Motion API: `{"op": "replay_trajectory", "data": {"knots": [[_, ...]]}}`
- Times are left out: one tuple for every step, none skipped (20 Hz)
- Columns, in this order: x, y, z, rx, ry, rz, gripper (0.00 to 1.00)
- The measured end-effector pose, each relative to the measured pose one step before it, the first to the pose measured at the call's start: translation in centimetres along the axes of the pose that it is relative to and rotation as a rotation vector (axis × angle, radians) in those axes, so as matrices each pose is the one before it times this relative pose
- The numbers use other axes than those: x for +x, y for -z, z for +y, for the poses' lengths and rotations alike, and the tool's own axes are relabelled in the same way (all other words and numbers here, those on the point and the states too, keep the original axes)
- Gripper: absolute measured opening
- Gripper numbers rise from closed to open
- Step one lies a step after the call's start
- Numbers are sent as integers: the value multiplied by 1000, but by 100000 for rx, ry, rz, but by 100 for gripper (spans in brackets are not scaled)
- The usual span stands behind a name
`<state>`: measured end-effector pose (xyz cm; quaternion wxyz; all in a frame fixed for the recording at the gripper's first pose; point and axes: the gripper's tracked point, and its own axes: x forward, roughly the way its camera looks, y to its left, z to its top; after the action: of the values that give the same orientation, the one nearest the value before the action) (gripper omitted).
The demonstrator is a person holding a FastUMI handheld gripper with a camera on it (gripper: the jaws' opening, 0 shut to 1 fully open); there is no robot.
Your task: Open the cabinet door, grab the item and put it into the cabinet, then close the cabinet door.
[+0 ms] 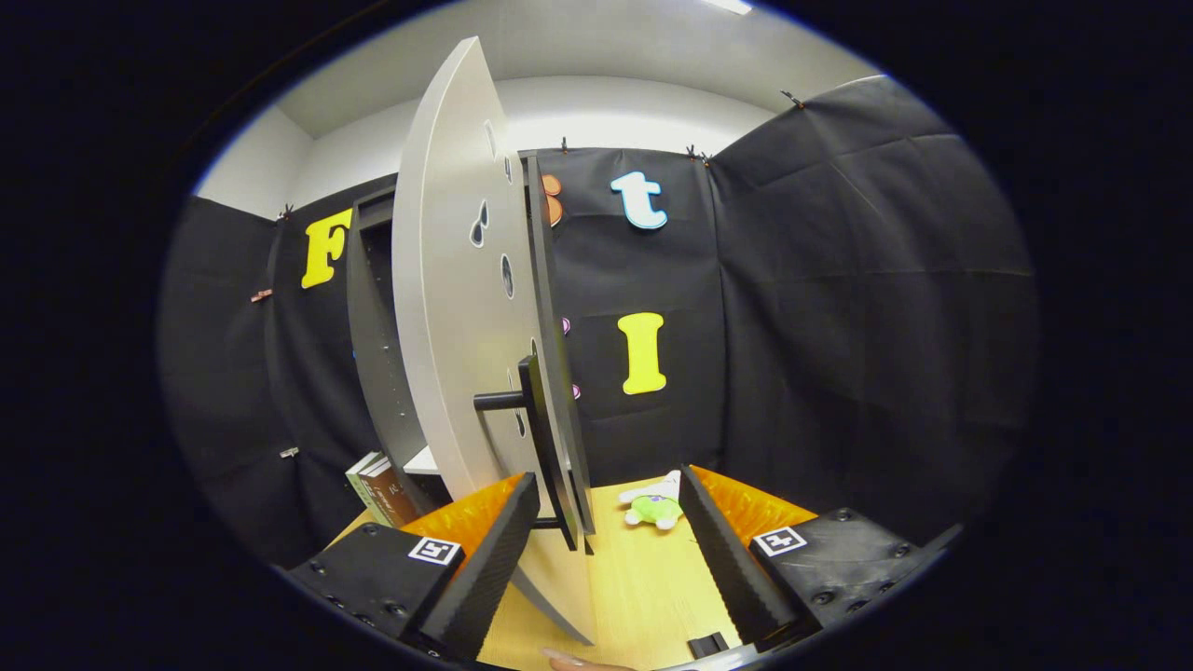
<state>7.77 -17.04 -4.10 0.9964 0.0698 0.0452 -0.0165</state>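
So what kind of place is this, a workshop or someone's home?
Probably a staged recording booth, not a home: black cloth walls surround a wooden table holding a small cabinet with its door open, books and a plush toy. The hand-held gripper is open.

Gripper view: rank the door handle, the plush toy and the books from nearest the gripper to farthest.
The gripper is open, its fingers apart around the door's edge.
1. Door handle: on the open cabinet door, between the fingers, by the left one.
2. Plush toy: on the table, just beyond the fingertips, towards the right finger.
3. Books: standing by the cabinet, behind the door, beyond the left finger.
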Motion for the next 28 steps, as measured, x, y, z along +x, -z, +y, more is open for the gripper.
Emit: {"op": "replay_trajectory", "data": {"knots": [[-52,66,98,-203,235,-483,98],[-86,116,425,74,-542,474,98],[-45,-3,298,456,105,-470,96],[-38,212,567,218,-32,634,96],[-63,169,559,283,11,-48,96],[-59,106,685,-77,5,252,96],[-40,125,622,-61,-47,-227,96],[-13,134,738,-159,-89,70,96],[-61,227,779,-64,-145,88,96],[60,154,950,23,-196,156,96],[32,214,752,128,-179,220,96],[68,175,917,267,-163,241,96],[102,153,865,398,-201,267,96],[110,168,843,435,-212,184,96],[119,245,963,419,-187,216,96],[176,202,983,311,-193,233,96],[213,144,930,155,-312,-45,96],[356,260,1154,192,-796,172,96],[184,316,1286,150,-1640,341,96],[111,470,1464,-47,-2221,695,96],[115,467,1358,-638,-2338,847,96],[80,400,1195,-1346,-1686,491,96],[8,110,1139,-1512,-1721,-84,97],[-101,11,938,-1438,-1391,-628,98],[-85,-122,673,-1107,-1042,-991,98],[-105,-211,667,-584,-1172,-991,98],[-141,-98,417,-87,-966,-715,98],[-51,82,402,108,-713,-215,98]]}}
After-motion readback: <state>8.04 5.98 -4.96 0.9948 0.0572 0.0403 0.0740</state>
